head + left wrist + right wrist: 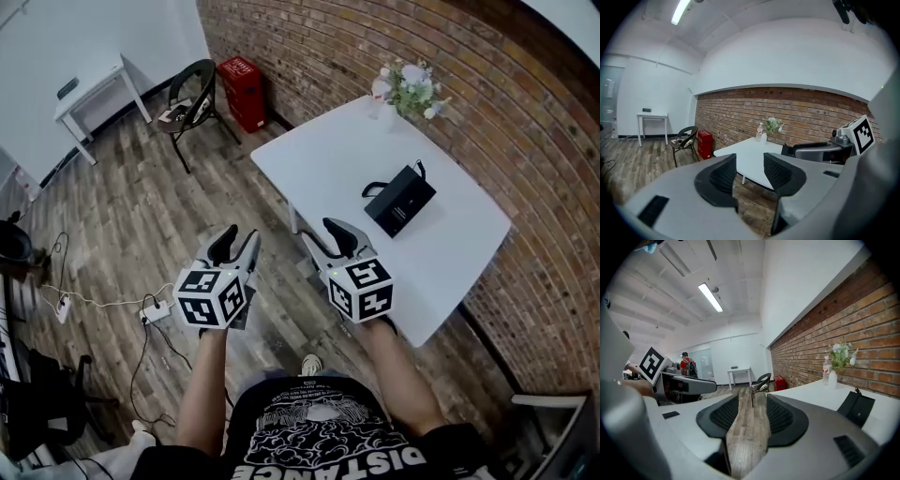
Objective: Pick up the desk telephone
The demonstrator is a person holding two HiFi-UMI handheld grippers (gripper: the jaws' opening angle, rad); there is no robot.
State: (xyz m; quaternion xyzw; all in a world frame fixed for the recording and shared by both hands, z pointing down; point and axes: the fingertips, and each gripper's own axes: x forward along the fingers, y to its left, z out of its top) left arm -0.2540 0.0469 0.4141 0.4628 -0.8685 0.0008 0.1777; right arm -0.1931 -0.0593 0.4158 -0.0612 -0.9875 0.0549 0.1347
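The desk telephone (400,200) is a black set with a curled cord, lying on the white table (328,159) towards its right side. It also shows as a dark slab (856,408) at the right edge of the right gripper view. My left gripper (236,244) hangs over the wooden floor, short of the table's near-left edge, jaws apart and empty (750,171). My right gripper (328,240) hovers at the table's near edge, well short of the telephone, also open with nothing between its jaws (752,416).
A vase of flowers (408,89) and a small bottle stand at the table's far corner by the brick wall. A black chair (192,94), a red box (242,92) and a white side table (94,94) are farther left. Cables and a power strip (155,309) lie on the floor.
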